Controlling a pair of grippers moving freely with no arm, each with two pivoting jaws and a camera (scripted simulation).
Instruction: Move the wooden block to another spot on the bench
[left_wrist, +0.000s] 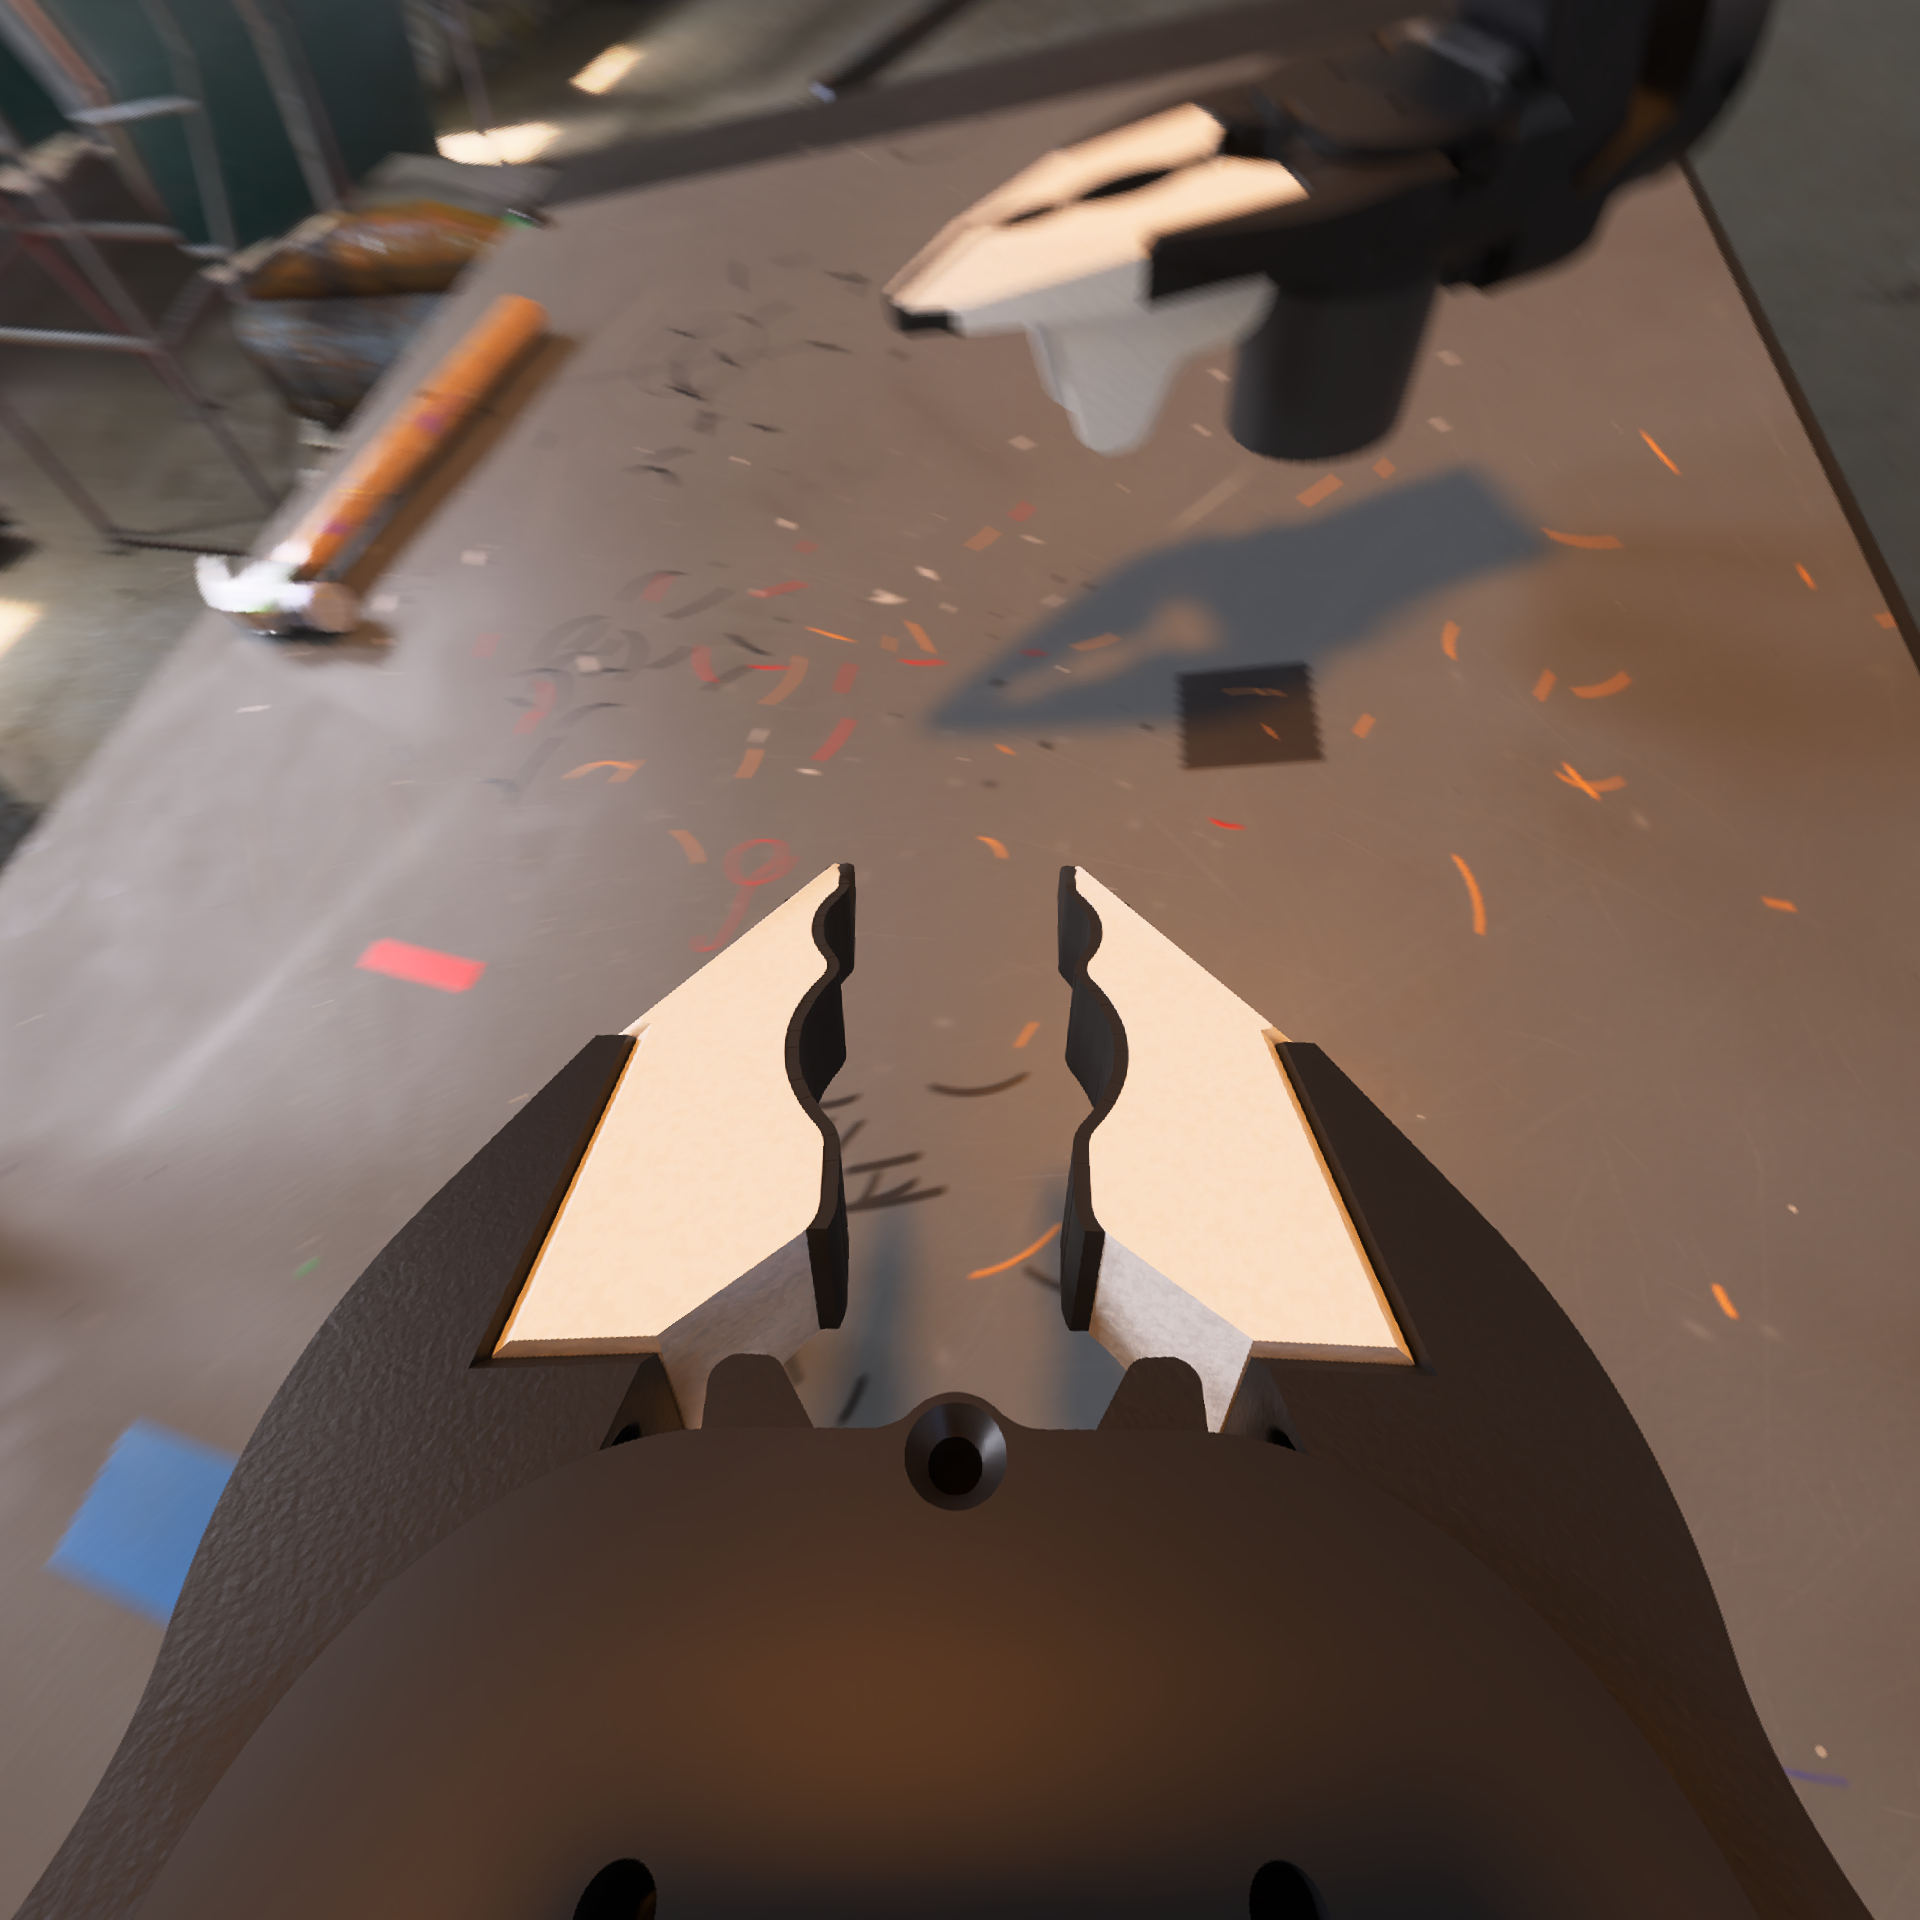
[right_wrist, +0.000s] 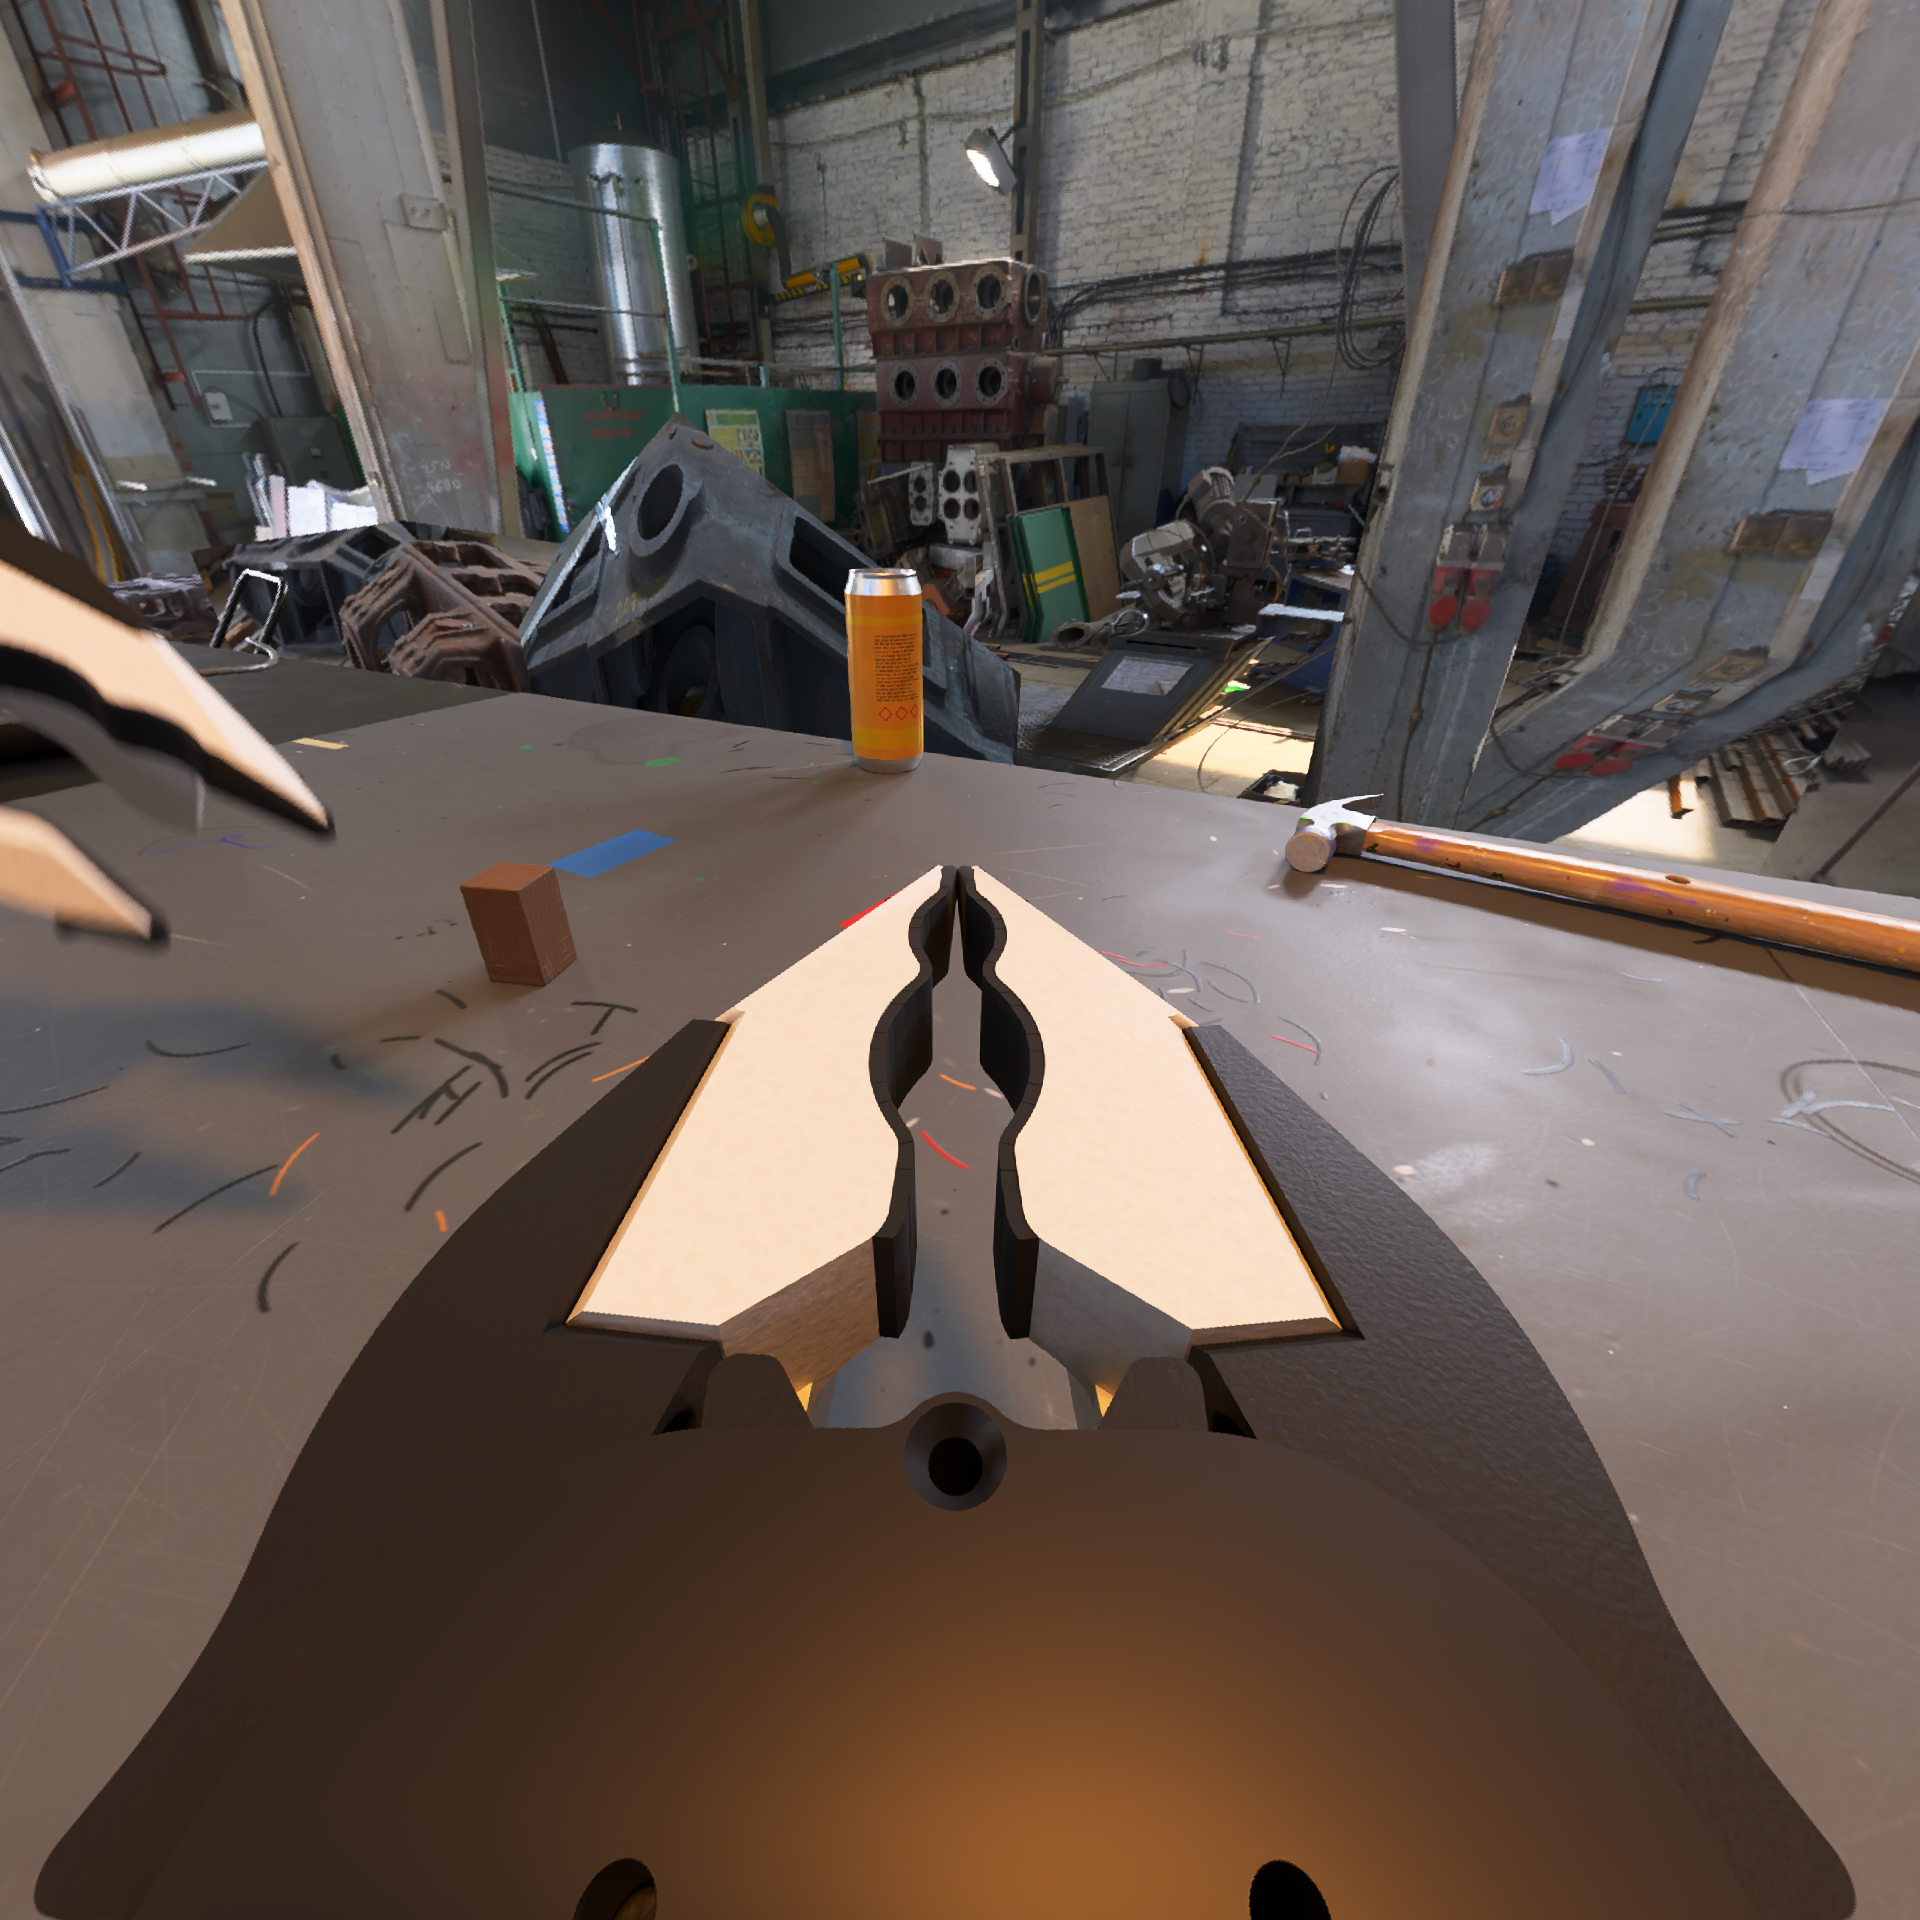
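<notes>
The wooden block (right_wrist: 517, 923) stands on the desk (right_wrist: 1455, 1195) in the right wrist view. It is a small brown block, a bit taller than it is wide. It stands upright and alone, with nothing touching it. A blue patch (right_wrist: 613, 852) lies on the desk just behind it, and dark scribble marks lie in front of it.

I think the block is light and hard. It will not bend or squash, and it will not break if it is squeezed. Its sides are flat and look a little rough, so it should not slip much. The best place to take hold looks like two flat sides that face away from each other, about halfway up.

The left gripper (left_wrist: 956, 873) is open a middle amount, with a clear gap between its tips. It holds nothing and touches nothing. In the right wrist view its tips (right_wrist: 239, 862) show near the block, to the left of it and apart from it. The gap looks about wide enough for the block, but I cannot be sure.

The right gripper (right_wrist: 956, 873) is almost closed, with its tips nearly together. It holds nothing. It hangs above the desk, away from the block.

An orange can (right_wrist: 885, 670) stands far back near the desk edge. A hammer (right_wrist: 1558, 868) lies off to the right. Both are well apart from the block.
</notes>
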